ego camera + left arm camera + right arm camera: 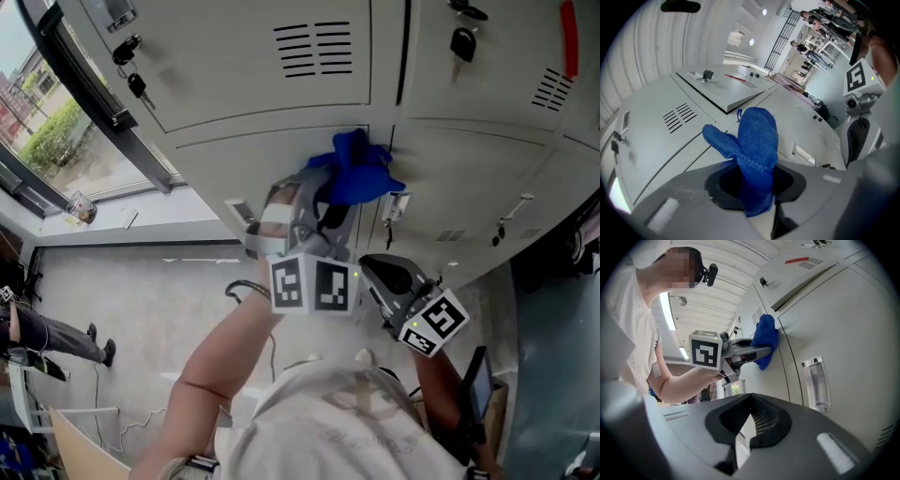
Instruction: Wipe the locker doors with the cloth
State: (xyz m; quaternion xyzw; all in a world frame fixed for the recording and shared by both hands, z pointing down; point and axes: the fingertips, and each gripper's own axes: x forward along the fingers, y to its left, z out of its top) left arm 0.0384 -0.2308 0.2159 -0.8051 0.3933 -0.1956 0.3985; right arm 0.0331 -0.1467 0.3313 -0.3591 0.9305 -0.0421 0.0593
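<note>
The grey locker doors (281, 103) fill the head view. The left gripper (754, 187) has its jaws closed on the blue cloth (757, 140) and presses it on a lower door, at the upper corner beside the gap to the next door. The right gripper (750, 420), just beside, has its jaws together with nothing between them. A clear label holder (818, 383) is on the door near it.

White shirt (347, 422), with grey left gripper (757, 178) and right gripper (749, 401).

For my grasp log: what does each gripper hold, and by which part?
The left gripper holds the blue cloth by one bunched end; the rest sticks out. The right gripper holds nothing.
</note>
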